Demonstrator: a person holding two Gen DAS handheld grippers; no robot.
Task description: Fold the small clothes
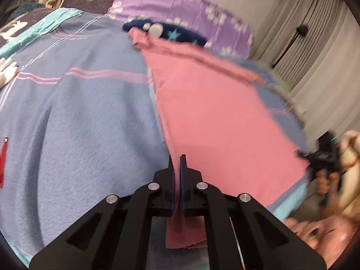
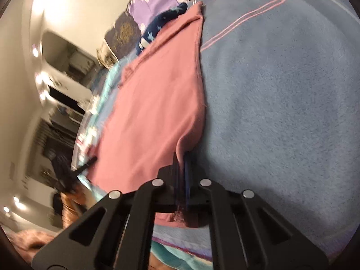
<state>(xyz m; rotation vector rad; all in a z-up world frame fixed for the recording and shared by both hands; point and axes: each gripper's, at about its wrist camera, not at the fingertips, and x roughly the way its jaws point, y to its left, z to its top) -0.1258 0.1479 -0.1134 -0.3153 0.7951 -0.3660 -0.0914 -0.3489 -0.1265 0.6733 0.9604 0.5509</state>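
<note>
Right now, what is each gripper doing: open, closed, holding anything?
Left gripper: jaws closed on an edge of the pink garment.
Right gripper: jaws closed on another edge of the same garment.

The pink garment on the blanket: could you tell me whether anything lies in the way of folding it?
Nothing visible does. Both the left gripper and right gripper already pinch the pink garment, and the blue blanket beside it is bare.
</note>
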